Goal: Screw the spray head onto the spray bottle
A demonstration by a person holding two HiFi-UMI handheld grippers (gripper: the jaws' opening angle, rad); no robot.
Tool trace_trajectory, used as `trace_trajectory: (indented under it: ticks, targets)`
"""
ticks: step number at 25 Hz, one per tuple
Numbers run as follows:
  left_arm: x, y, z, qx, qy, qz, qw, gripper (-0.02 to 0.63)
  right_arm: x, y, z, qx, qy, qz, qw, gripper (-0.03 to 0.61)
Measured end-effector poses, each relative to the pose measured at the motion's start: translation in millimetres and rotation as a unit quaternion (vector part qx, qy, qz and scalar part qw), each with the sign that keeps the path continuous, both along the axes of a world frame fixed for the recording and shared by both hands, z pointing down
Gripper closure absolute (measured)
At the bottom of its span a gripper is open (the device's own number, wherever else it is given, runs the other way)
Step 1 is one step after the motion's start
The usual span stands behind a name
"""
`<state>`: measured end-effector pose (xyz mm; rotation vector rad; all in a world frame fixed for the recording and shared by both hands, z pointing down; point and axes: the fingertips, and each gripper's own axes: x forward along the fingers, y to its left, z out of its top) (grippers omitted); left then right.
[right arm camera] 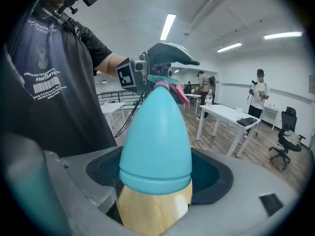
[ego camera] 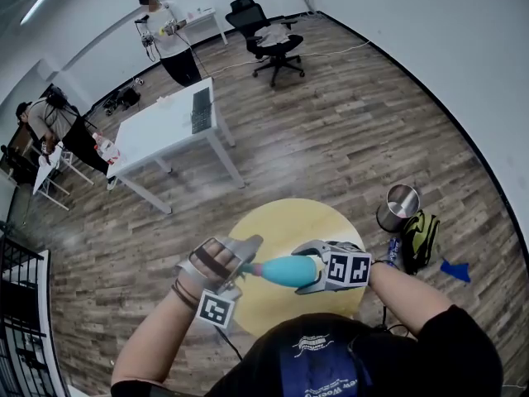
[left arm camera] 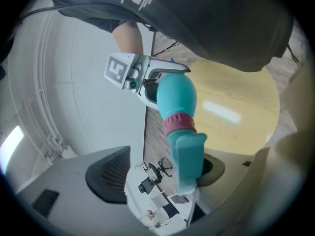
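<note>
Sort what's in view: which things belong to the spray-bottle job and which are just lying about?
Job: spray bottle, clamped in the right gripper; spray head, between the left gripper's open jaws.
Lying about: metal bin, green bag, white table, office chair, round yellow table.

Open floor (ego camera: 165, 230) left of round table (ego camera: 273, 222); bin (ego camera: 400, 207) and bag (ego camera: 420, 240) right.
</note>
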<state>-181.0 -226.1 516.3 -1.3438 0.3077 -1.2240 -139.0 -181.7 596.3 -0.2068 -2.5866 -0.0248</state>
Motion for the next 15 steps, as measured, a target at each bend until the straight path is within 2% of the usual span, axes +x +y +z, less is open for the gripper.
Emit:
trace_trajectory:
  ticks: [3, 7, 9, 10, 11, 12, 13, 14, 15]
  targets:
    - [-5.0, -8.4, -12.4, -0.002, 0.023, -0.025, 0.9994, 0.200, 2.1, -6.3, -1.1, 0.003, -0.015, 0.017, 1.000, 0.170]
    - [-23.2, -21.4, -32.6, 0.013, 0.059, -0.075, 0.9954, 0.189, 4.9, -15.5, -6.3, 0.014, -0.034, 0.038, 0.999, 0.170]
    - [-39.9, -32.4, -45.0, 0.021, 0.101, -0.123, 0.9871, 0.188, 7.9, -22.5, -9.1, 0.021, -0.044, 0.051, 0.998, 0.170]
    - [-50.5, -37.9, -50.1, 0.020, 0.130, -0.152, 0.9796, 0.189, 9.2, -26.4, -10.6, 0.027, -0.048, 0.058, 0.997, 0.170]
    - [-61.4, -42.2, -53.1, 0.010, 0.167, -0.184, 0.9685, 0.189, 10.1, -30.4, -12.2, 0.034, -0.052, 0.065, 0.996, 0.170]
    - [-71.8, -44.9, -53.9, -0.015, 0.215, -0.219, 0.9518, 0.188, 10.7, -34.4, -13.8, 0.042, -0.055, 0.071, 0.995, 0.170]
    - [-81.6, -46.5, -53.1, -0.054, 0.273, -0.254, 0.9264, 0.189, 11.0, -38.5, -15.1, 0.050, -0.056, 0.078, 0.994, 0.170]
    - [-90.6, -47.2, -50.5, -0.105, 0.340, -0.287, 0.8895, 0.189, 11.4, -43.2, -16.6, 0.057, -0.056, 0.087, 0.993, 0.170]
    - [-98.2, -47.4, -45.7, -0.165, 0.414, -0.314, 0.8386, 0.194, 11.8, -48.1, -18.2, 0.065, -0.056, 0.097, 0.992, 0.170]
